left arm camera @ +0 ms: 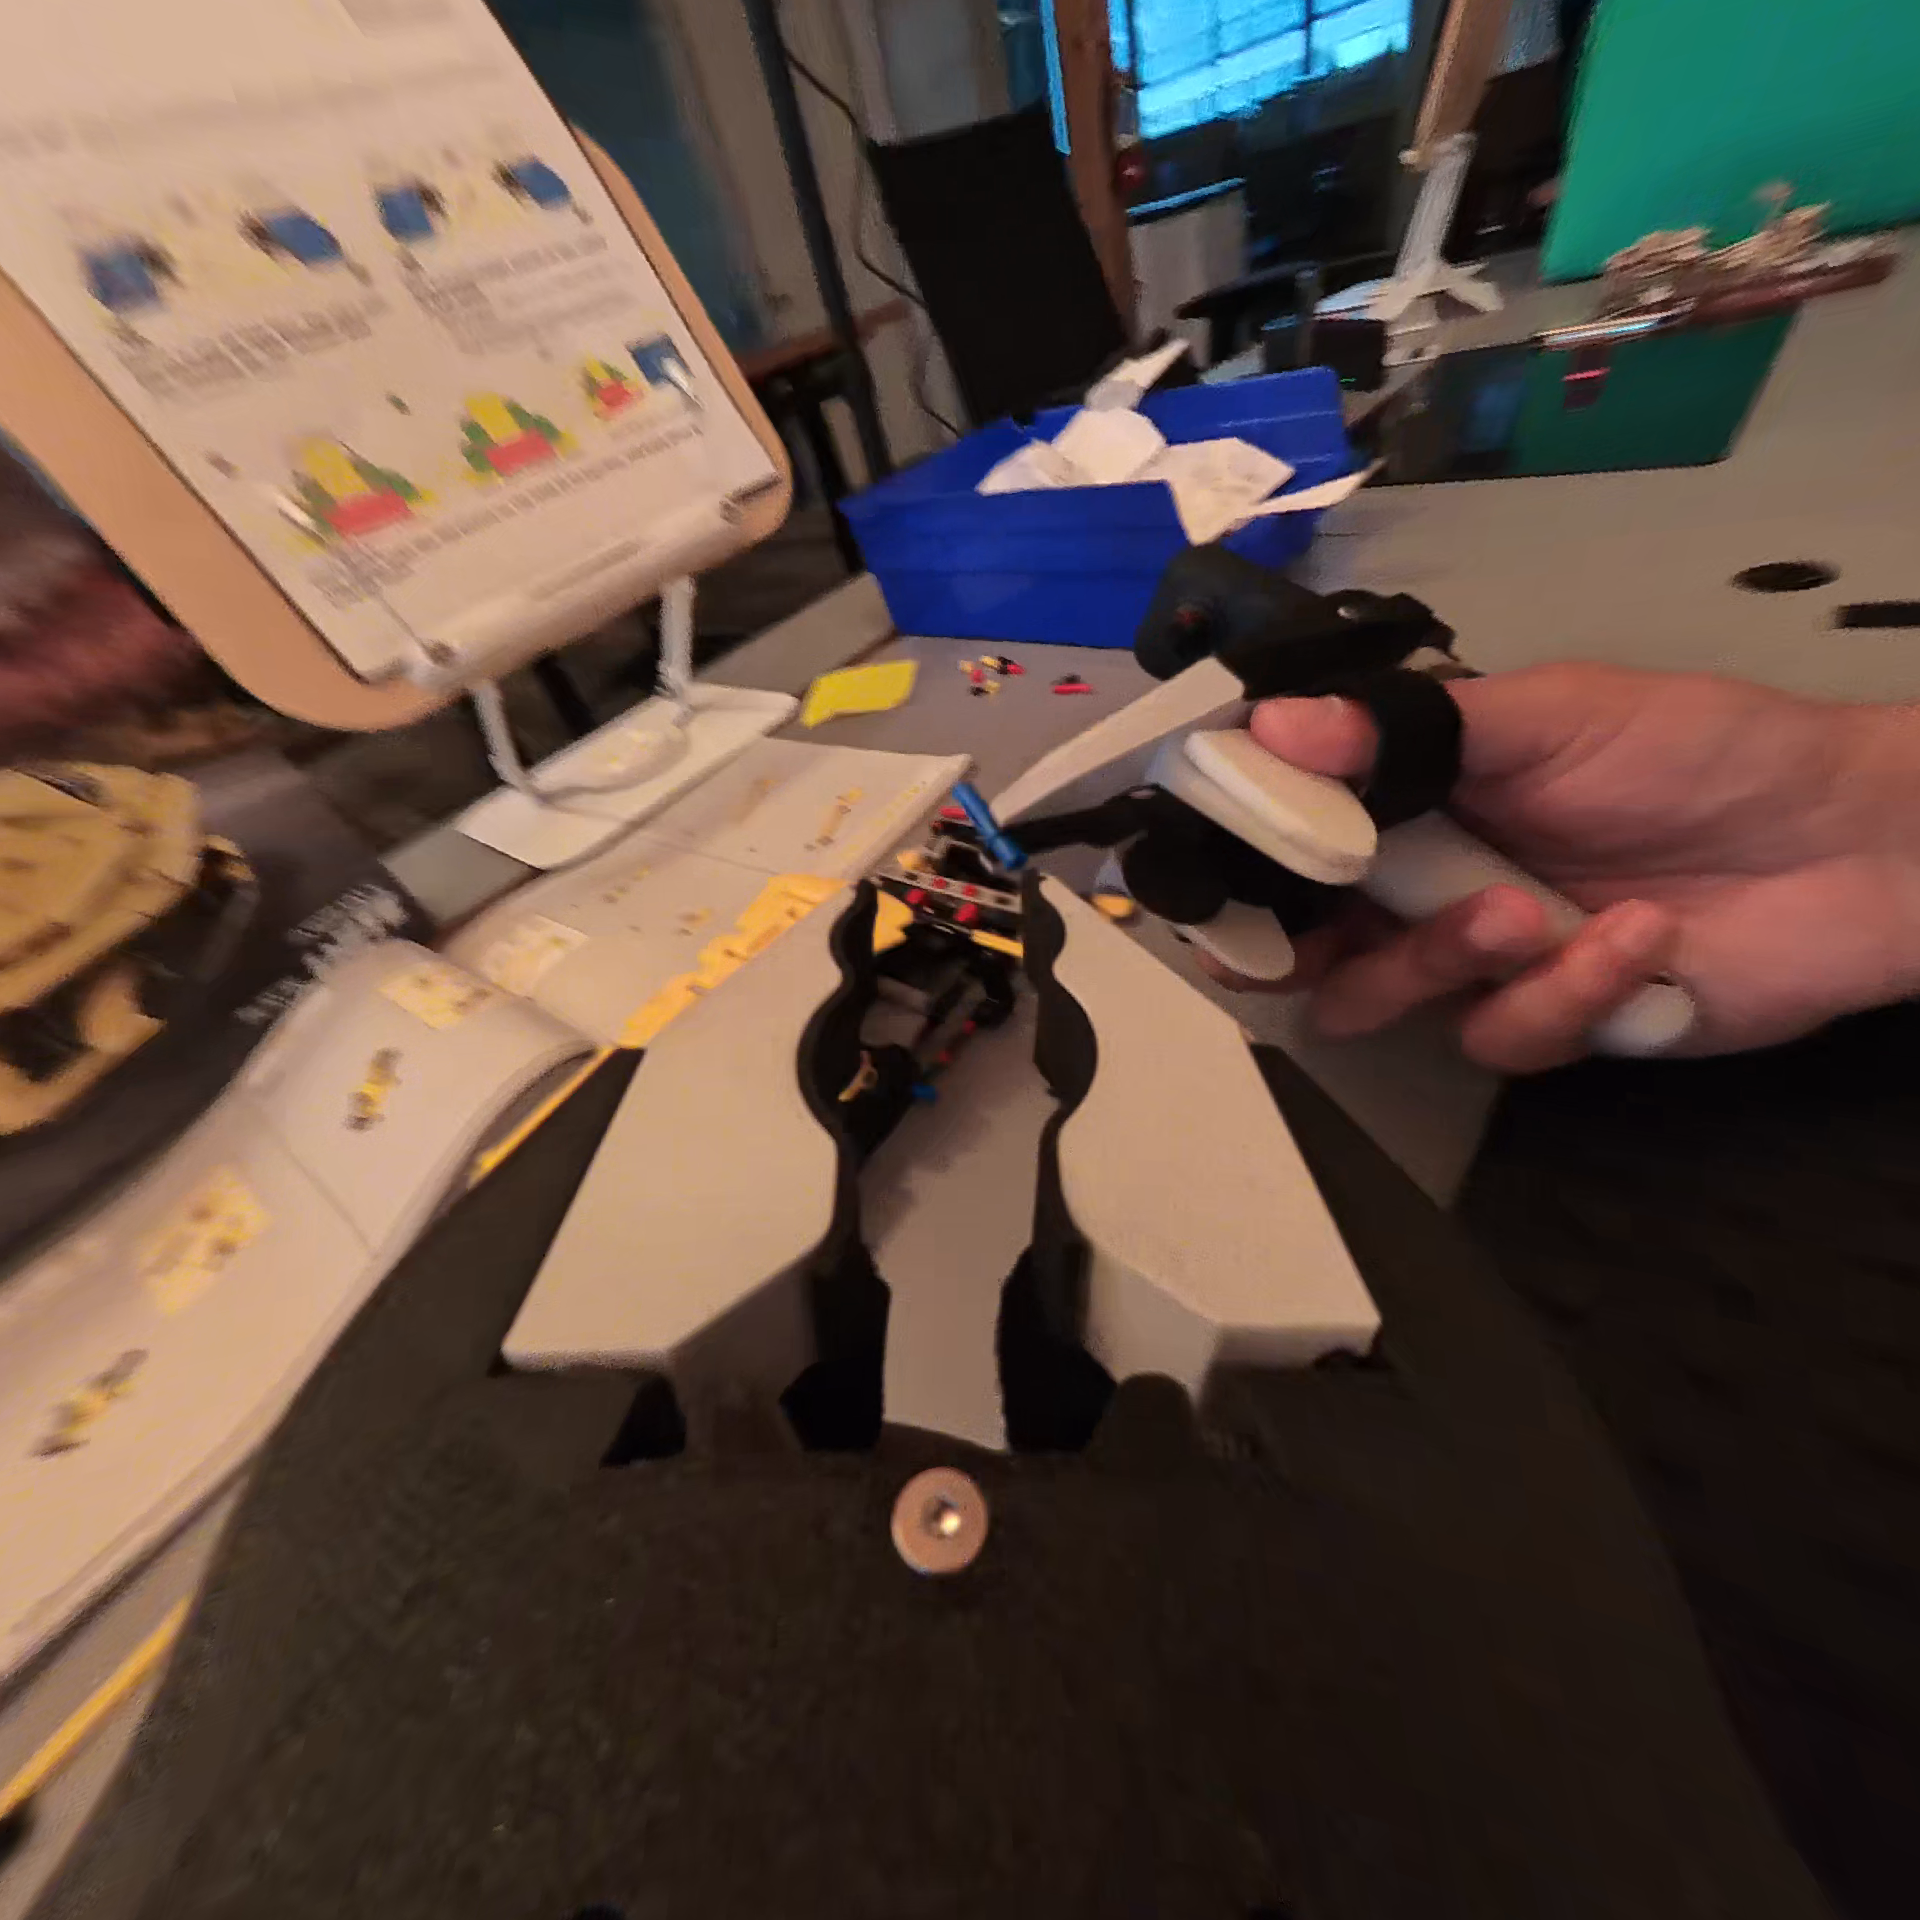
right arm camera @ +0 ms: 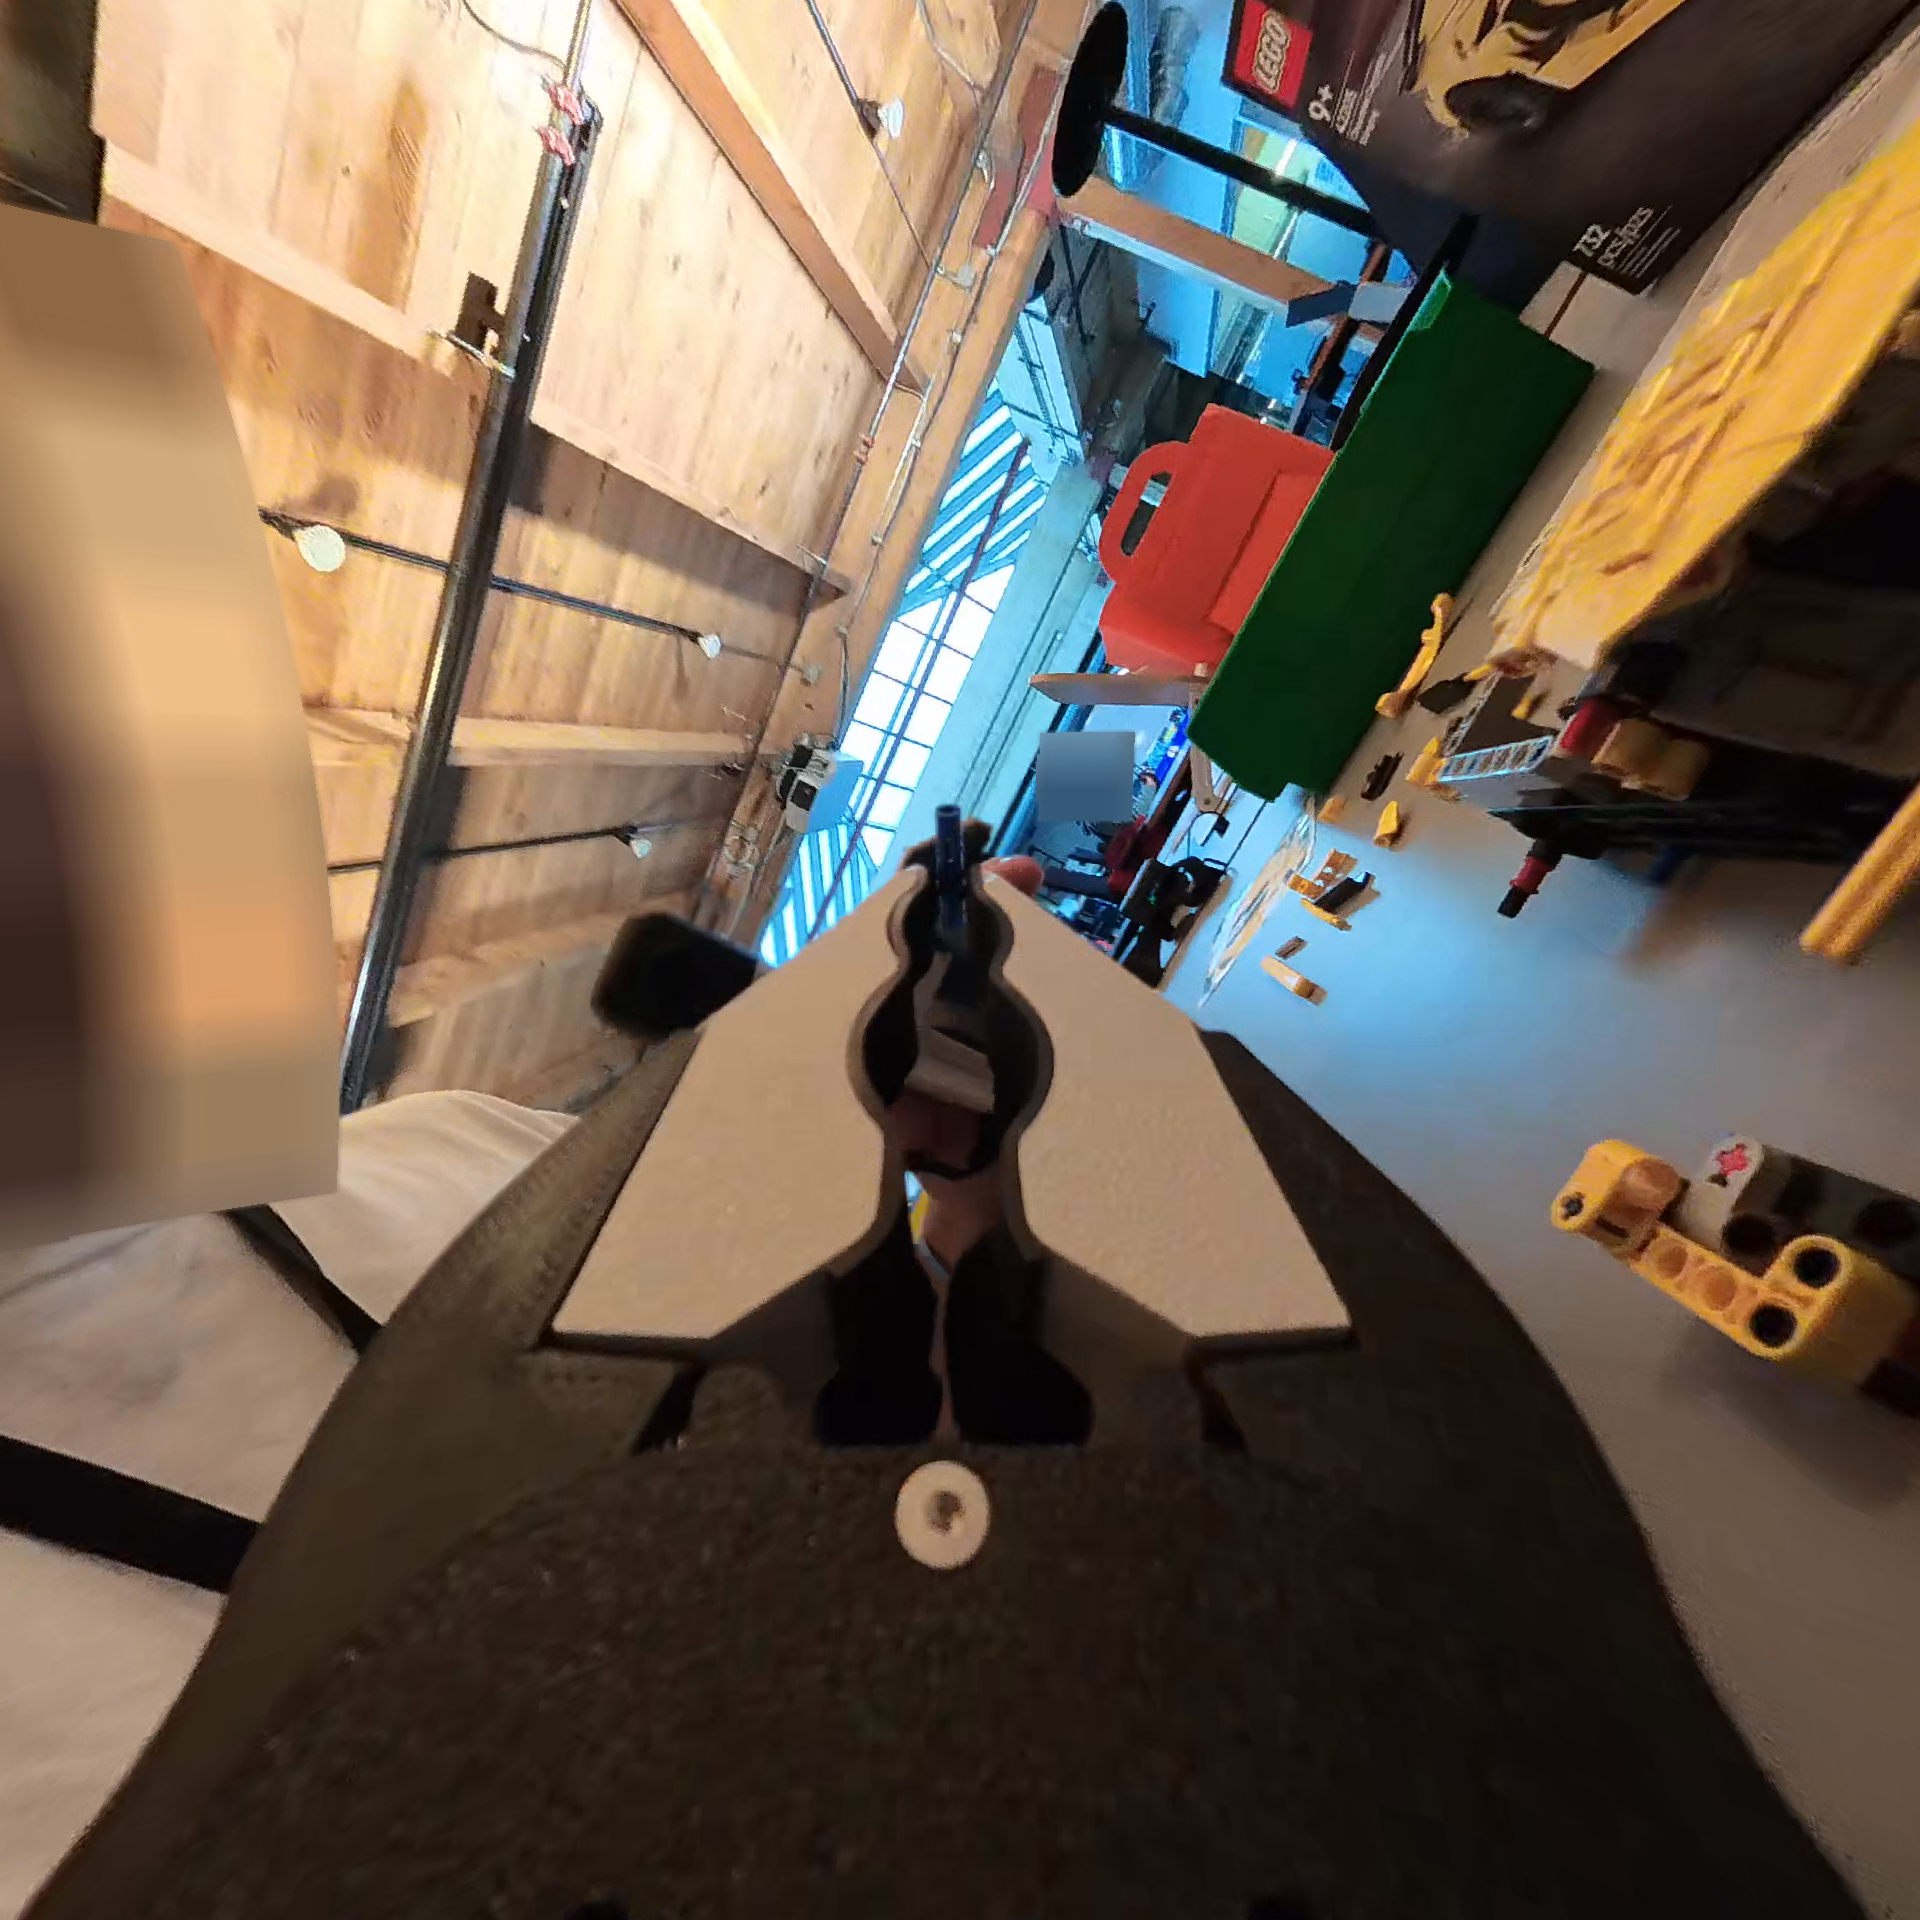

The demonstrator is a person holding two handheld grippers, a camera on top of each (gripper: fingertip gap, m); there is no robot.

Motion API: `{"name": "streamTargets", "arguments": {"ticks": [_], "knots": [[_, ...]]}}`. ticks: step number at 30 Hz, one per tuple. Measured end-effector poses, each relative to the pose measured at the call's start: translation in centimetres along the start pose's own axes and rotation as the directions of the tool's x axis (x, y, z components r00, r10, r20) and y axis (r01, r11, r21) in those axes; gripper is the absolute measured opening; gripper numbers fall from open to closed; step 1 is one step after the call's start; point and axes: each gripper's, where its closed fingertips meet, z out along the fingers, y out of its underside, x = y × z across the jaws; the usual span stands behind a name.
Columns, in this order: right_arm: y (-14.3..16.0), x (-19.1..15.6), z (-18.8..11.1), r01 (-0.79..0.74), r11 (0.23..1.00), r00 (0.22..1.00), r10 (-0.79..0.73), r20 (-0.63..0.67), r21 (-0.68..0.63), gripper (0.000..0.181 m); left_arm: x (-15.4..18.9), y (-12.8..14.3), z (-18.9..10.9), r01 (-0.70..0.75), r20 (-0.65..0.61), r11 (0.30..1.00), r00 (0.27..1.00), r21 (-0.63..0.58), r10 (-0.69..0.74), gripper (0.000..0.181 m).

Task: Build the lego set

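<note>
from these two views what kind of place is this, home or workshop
Most likely a workshop or lab space, not a home: exposed wooden beams and panels overhead, a grey worktable with a blue parts bin, and an instruction sheet on a stand.

Workshop, timber-plank walls (right arm camera: pixel 644 312), parts bins (left arm camera: pixel 1081 540), grey worktable (left arm camera: pixel 1558 582)

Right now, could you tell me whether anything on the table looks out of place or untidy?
Crumpled white papers spill over the rim of the blue plastic bin, and small red and yellow pegs lie scattered loose beside it.
</note>
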Motion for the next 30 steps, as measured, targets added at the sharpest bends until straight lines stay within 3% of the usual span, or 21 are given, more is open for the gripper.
{"name": "streamTargets", "arguments": {"ticks": [4,7,9,21,30], "knots": [[0.5,-0.5,0.8,-0.016,1.0,1.0,0.016,0.014,0.006,0.004,0.4,-0.8,0.5,-0.141,0.109,0.99,0.984,0.015,0.138,0.028],[0.7,-0.8,1.0,-0.022,1.0,0.999,0.022,0.027,0.009,0.004,0.7,-0.4,0.9,-0.157,0.108,0.988,0.982,-0.005,0.157,0.025],[0.8,-0.9,0.9,-0.036,0.999,0.998,0.036,0.044,0.014,0.004,1.1,-0.6,0.8,-0.171,0.099,0.985,0.981,0.018,0.168,0.013],[1.4,-1.4,0.8,-0.111,0.993,0.989,0.114,0.094,-0.032,0.004,1.7,-0.9,0.1,-0.32,0.099,0.947,0.943,0.014,0.317,0.008],[1.3,-1.0,0.4,-0.057,0.998,0.997,0.058,0.052,-0.033,0.005,1.8,-0.9,0.3,-0.368,0.136,0.93,0.921,-0.002,0.364,0.004]]}}
